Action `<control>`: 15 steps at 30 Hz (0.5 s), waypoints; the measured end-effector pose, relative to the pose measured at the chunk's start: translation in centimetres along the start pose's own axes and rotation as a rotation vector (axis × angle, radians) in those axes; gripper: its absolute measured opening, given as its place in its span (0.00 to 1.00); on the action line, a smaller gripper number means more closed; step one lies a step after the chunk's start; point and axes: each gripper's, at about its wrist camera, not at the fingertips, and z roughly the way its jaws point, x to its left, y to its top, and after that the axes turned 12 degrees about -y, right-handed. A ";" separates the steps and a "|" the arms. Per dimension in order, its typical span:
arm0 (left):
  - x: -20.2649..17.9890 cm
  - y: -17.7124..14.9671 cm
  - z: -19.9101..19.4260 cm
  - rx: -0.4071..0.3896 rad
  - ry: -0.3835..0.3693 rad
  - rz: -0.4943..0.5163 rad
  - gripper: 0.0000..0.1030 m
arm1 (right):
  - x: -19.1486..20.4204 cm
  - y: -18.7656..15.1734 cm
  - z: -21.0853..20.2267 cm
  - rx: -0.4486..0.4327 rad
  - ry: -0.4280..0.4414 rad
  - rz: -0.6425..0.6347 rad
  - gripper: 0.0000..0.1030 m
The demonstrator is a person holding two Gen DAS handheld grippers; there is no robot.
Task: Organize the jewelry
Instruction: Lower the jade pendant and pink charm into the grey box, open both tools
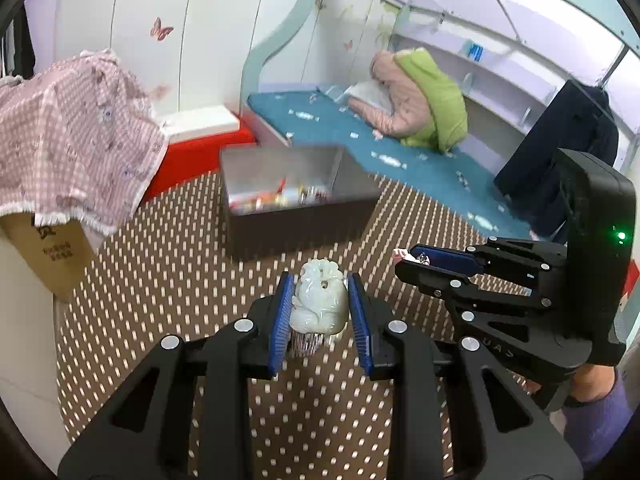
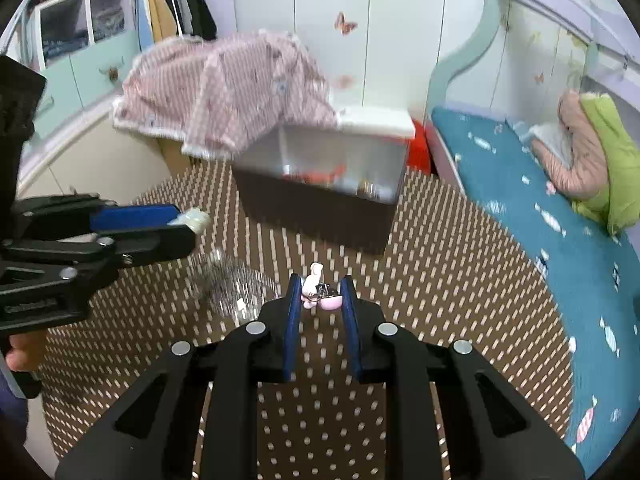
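Left wrist view: left gripper (image 1: 320, 312) clamped on a pale jade pendant (image 1: 319, 304), held above the perforated brown mat (image 1: 168, 280), likely bound for the open grey box (image 1: 298, 196) beyond; right gripper (image 1: 414, 261) alongside.

Right wrist view: right gripper (image 2: 321, 300) pinches a small pink charm (image 2: 320, 294); glass dish (image 2: 236, 286) sits below, possibly where pieces came from.

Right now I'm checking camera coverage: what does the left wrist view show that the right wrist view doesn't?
Only the left wrist view shows the dark coat hanging by the bed, and the pale green jade carving head-on between the left gripper fingers.

Only the right wrist view shows the open wardrobe, the clear glass dish on the mat, and the pink charm in the right gripper.

Both show the dark storage box, the pink checked garment, the blue mattress and the brown dotted mat.
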 end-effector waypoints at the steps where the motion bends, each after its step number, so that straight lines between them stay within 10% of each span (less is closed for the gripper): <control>1: 0.0 1.0 -0.2 -0.015 -0.006 0.004 0.27 | -0.2 0.9 -0.4 -0.017 0.004 0.006 0.18; 15: 3.6 9.4 5.6 0.037 0.021 -0.063 0.27 | -1.6 7.0 4.0 0.001 0.056 0.096 0.18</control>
